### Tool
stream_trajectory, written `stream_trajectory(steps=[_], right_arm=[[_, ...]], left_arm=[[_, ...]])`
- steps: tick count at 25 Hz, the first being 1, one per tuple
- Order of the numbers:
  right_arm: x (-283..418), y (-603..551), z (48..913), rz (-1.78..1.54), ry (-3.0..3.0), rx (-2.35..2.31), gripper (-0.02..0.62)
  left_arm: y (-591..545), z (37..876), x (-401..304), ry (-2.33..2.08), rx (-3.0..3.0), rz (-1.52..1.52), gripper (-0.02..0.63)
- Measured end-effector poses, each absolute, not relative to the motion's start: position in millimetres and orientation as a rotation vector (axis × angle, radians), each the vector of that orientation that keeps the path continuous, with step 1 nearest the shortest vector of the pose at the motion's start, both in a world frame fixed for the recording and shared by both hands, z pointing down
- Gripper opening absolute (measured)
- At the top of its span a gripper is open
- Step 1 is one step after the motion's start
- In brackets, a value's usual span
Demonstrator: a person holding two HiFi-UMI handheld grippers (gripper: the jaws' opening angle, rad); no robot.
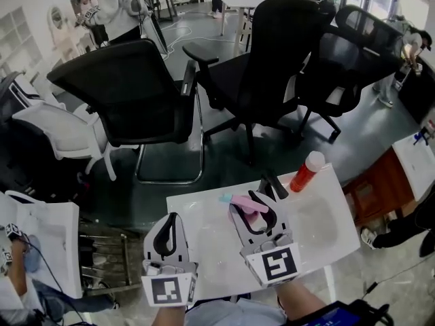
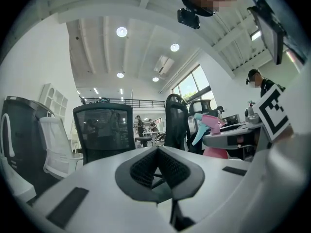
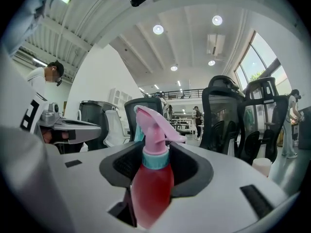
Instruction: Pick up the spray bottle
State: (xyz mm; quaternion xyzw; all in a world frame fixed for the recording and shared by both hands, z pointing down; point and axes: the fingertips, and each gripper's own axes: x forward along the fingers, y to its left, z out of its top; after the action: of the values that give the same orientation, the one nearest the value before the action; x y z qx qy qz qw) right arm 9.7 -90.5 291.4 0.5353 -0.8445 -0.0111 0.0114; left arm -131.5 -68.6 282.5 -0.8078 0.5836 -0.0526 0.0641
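Black office chairs (image 1: 132,94) stand on the floor beyond a white bench (image 1: 326,229), with a white chair (image 1: 61,131) off to the left. A person in a pale top (image 1: 119,5) stands far back.

Both hand-held grippers are near the bench's front edge, each with its marker cube towards the person. The left hand-held gripper (image 1: 170,219) is at the bench's left corner. Its own view shows its ribbed pads pressed together at the tips, with nothing between them.

The right hand-held gripper (image 1: 258,206) is over the middle of the bench. Its jaws stand part-way apart and pinch the spray bottle (image 3: 151,178) on its red body, just below the teal collar. The bottle stands upright between the pads, and its pink trigger head rises above them with the nozzle pointing away from the camera. In the head view only the pink head shows above the jaws, so I cannot tell whether the bottle's base touches the bench.

A red bottle with a white cap (image 1: 307,172) leans at the bench's far right edge, well apart from both hand-held grippers.
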Motion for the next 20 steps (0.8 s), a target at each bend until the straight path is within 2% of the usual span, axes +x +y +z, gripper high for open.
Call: stream_trajectory(steps=[20], right_arm=[[31.5, -57.2, 270.7, -0.104, -2.634, 1.674, 0.179]], left_arm=[[-37.9, 261.9, -102.5, 1.714, -2.437, -0.112, 0.015]])
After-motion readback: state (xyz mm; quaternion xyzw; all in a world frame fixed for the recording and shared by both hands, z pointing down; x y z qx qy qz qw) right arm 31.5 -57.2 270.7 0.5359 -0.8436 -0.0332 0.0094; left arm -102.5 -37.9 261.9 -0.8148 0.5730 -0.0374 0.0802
